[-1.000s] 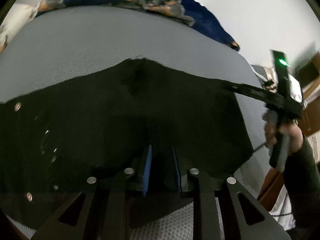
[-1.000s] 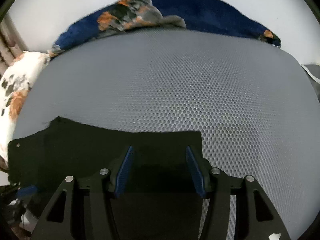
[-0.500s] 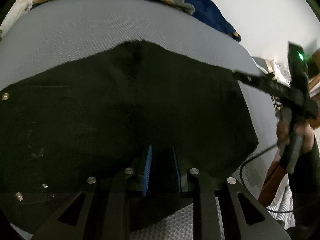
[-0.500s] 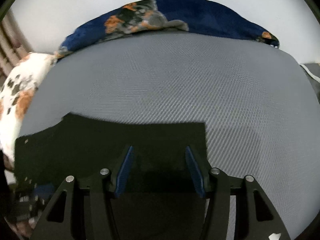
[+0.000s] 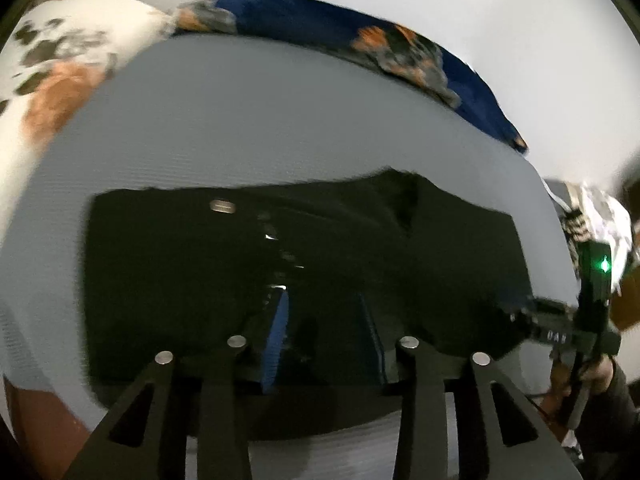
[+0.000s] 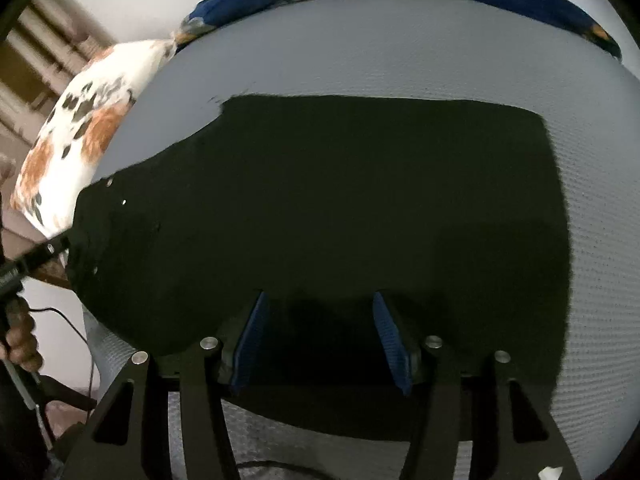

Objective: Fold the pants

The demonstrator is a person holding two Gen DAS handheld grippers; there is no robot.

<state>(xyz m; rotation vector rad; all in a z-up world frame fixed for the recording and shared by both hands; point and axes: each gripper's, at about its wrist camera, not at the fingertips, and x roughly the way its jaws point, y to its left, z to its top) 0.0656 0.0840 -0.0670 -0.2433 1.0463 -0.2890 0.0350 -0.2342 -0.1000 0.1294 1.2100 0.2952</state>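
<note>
Black pants lie flat on the grey mesh bed surface, waist with metal buttons toward the left. My left gripper is open, its blue pads apart just above the near edge of the cloth. My right gripper is open over the near edge of the pants. The right gripper also shows in the left wrist view at the pants' right end. The left gripper shows in the right wrist view at the pants' left edge.
A dark blue floral blanket lies along the far edge of the bed. A white floral pillow sits at the far left, also in the right wrist view. A cable hangs by the bed's left side.
My left gripper opened and let go of the pants, then drew back and turned left. The right gripper stayed open and tilted down over the cloth. The pants now lie flat.
</note>
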